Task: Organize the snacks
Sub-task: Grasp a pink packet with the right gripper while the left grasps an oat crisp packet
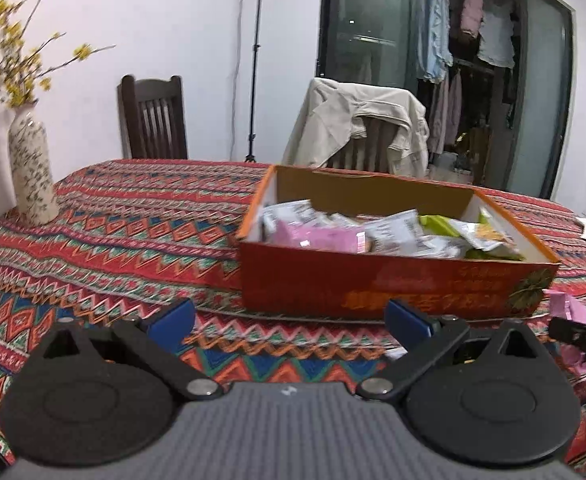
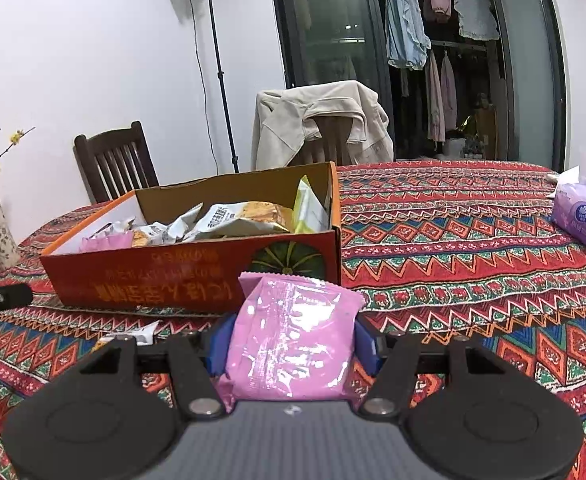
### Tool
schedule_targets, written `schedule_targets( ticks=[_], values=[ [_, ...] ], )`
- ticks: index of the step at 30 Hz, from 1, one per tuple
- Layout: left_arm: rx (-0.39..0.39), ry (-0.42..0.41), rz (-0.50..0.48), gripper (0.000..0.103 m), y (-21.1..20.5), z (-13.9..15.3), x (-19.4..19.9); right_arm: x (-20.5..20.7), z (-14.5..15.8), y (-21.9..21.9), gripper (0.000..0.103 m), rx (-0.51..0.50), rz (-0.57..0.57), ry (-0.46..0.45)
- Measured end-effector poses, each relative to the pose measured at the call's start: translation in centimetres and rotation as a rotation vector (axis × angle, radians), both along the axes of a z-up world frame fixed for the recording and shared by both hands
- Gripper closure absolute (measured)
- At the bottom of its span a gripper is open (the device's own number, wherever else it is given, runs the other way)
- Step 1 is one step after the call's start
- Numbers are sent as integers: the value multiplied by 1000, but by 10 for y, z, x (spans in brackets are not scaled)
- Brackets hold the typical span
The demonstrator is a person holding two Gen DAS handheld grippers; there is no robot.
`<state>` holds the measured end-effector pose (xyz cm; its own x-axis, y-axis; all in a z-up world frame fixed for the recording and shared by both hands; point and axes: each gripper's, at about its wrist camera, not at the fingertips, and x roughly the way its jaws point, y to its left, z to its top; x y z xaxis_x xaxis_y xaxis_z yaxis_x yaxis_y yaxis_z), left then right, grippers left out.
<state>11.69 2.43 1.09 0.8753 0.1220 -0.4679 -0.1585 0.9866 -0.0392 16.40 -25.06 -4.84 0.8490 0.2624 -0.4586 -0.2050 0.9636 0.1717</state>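
An orange cardboard box (image 1: 397, 284) (image 2: 197, 276) stands on the patterned tablecloth and holds several snack packets, pink, white and green. My left gripper (image 1: 291, 316) is open just in front of the box's near wall, with only tablecloth between its blue pads. My right gripper (image 2: 293, 344) is shut on a pink snack packet (image 2: 293, 336), held above the cloth just before the box's right end. In the left wrist view that pink packet (image 1: 565, 308) and the right gripper's black finger show at the far right edge.
A flowered vase (image 1: 31, 176) with yellow blossoms stands on the table's left. A purple tissue pack (image 2: 585, 220) lies at the right. A small white packet (image 2: 141, 334) lies on the cloth left of my right gripper. Two chairs, one draped with a beige jacket (image 2: 317, 120), stand behind the table.
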Motion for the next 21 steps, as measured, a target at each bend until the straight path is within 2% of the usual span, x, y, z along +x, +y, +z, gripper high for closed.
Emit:
schedule_targets(
  ticks=[9, 21],
  values=[
    [40, 39, -66, 0, -57, 1, 14, -2, -1, -9, 42, 30, -37, -2],
    [61, 159, -62, 0, -92, -29, 36, -6, -1, -9, 42, 23, -35, -9]
  ],
)
